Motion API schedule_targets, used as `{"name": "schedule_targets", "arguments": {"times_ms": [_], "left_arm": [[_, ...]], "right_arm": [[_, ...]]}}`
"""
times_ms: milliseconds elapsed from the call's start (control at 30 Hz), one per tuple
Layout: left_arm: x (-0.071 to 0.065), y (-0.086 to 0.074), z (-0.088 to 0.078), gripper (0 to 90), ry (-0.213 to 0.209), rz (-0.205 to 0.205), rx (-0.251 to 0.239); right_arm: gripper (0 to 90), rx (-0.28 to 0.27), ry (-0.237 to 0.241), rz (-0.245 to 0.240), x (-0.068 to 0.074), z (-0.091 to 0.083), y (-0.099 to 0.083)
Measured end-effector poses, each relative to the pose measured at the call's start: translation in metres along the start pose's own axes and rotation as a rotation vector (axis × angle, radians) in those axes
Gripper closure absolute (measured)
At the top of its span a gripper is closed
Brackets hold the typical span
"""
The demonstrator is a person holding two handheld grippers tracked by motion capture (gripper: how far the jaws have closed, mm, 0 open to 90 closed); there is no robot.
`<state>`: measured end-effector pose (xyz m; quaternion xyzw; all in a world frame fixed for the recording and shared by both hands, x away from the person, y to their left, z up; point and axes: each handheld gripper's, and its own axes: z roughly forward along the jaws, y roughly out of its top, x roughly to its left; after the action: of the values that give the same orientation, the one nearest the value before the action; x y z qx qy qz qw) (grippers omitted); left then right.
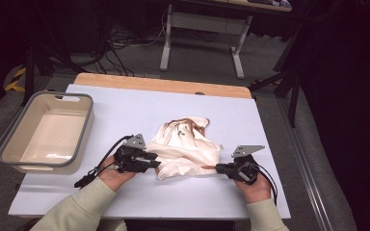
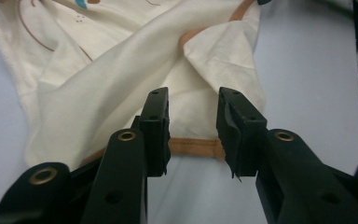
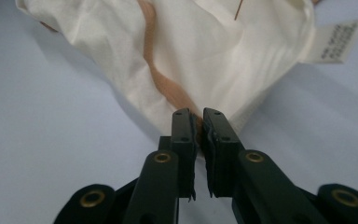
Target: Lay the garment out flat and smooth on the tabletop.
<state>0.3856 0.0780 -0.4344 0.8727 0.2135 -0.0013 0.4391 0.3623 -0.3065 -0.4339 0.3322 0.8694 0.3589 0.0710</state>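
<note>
Two grippers flank a cream garment lying mid-tabletop toward the near edge. Right gripper pinches its tan-trimmed corner (jaws nearly together); left gripper stands spread, the tan hem crossing just ahead between its jaws, unpinched.

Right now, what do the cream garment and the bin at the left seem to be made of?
Cream garment: soft knit cloth, probably cotton, matte; it creases and drapes, with a tan stitched hem and a sewn-in label. Bin: looks like moulded plastic, beige walls with a grey rim, smooth, slightly glossy floor, a handle cut-out in the far wall.
</note>
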Motion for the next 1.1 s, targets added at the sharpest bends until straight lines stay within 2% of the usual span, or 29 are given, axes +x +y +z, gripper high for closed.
{"name": "schedule_targets", "arguments": {"times_ms": [67,100,133,167,233,300,333,367,433,533,600,667,800,933,1100], "left_arm": [[-0.003,0.001,0.003,64.8,-0.014,0.003,0.008],[-0.005,0.002,0.005,64.7,-0.013,0.008,0.013],[-0.006,0.003,0.007,64.7,-0.015,0.006,0.011],[-0.007,0.005,0.009,64.3,-0.030,0.003,0.006],[-0.012,0.009,0.017,63.1,-0.057,0.000,0.007],[-0.014,0.011,0.019,63.1,-0.052,0.005,0.016],[-0.016,0.013,0.024,64.4,-0.044,0.011,0.030],[-0.017,0.014,0.026,64.4,-0.039,0.015,0.039],[-0.019,0.015,0.033,71.1,-0.011,0.027,0.091],[-0.020,0.014,0.037,89.5,-0.023,0.030,0.118],[-0.022,0.013,0.038,90.0,-0.032,0.035,0.130],[-0.026,0.013,0.039,90.0,-0.062,0.043,0.135],[-0.036,0.013,0.037,90.0,-0.112,0.094,0.147],[-0.053,0.012,0.037,90.0,-0.163,0.163,0.165],[-0.069,0.009,0.040,90.0,-0.212,0.227,0.207]], "right_arm": [[76.5,0.003,-0.017,0.002,0.000,-0.002,-0.001],[73.9,-0.021,-0.026,-0.002,0.001,-0.005,0.001],[73.9,-0.021,-0.026,-0.002,0.001,-0.005,0.001],[72.8,-0.033,-0.033,-0.006,0.002,-0.007,0.003],[70.1,-0.088,-0.057,-0.041,0.010,-0.011,0.014],[70.0,-0.096,-0.058,-0.049,0.012,-0.011,0.017],[69.5,-0.114,-0.058,-0.080,0.019,-0.010,0.023],[69.5,-0.114,-0.058,-0.080,0.019,-0.010,0.023],[69.3,-0.111,-0.052,-0.098,0.023,-0.006,0.027],[69.5,-0.101,-0.044,-0.113,0.027,0.000,0.030],[69.6,-0.100,-0.045,-0.114,0.027,0.000,0.030],[69.9,-0.101,-0.036,-0.113,0.028,0.001,0.031],[70.3,-0.097,-0.018,-0.123,0.031,0.006,0.034],[70.8,-0.089,0.010,-0.143,0.037,0.012,0.039],[69.9,-0.075,0.066,-0.175,0.047,0.027,0.050]]}}
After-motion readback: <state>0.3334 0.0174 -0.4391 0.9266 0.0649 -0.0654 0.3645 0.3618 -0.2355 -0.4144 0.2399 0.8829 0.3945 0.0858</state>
